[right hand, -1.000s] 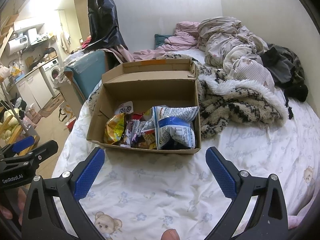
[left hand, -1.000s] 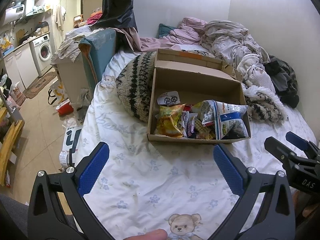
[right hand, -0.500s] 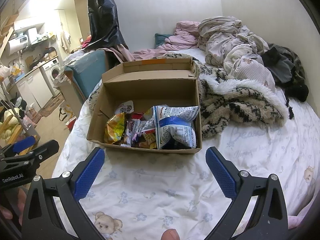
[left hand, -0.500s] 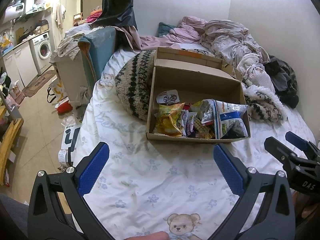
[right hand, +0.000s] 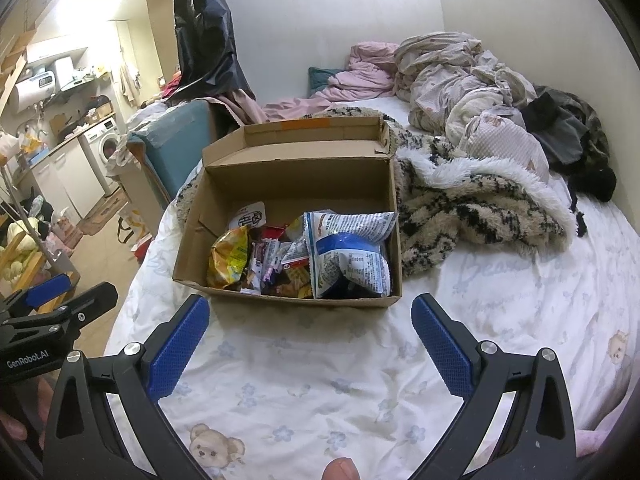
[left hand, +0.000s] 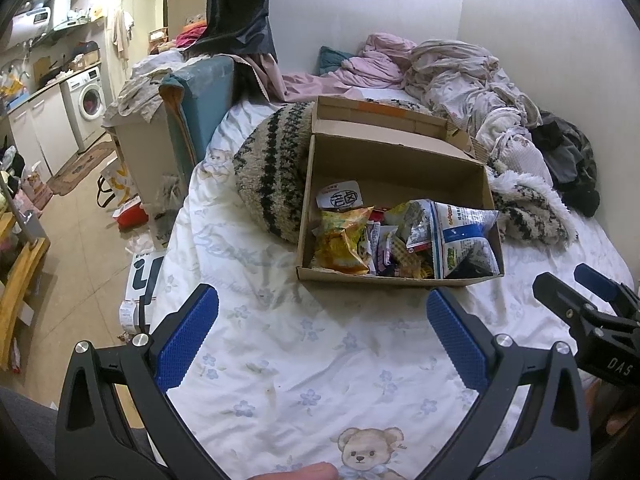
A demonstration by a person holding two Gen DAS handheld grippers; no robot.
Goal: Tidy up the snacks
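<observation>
Jaws spread wide and empty on the left gripper (left hand: 322,314), low in the left wrist view above the bed (left hand: 280,360); the snacks (left hand: 400,240) sit packed inside the cardboard box (left hand: 396,168) at centre, walls keeping them together. In the right wrist view the right gripper (right hand: 310,322) likewise gapes empty below the box, the blue-and-white bag (right hand: 348,256) propped against its right wall.

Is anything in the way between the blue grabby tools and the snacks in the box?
Only the cardboard box's low front wall. Both open tools, left and right, face it over bare bedsheet.
</observation>
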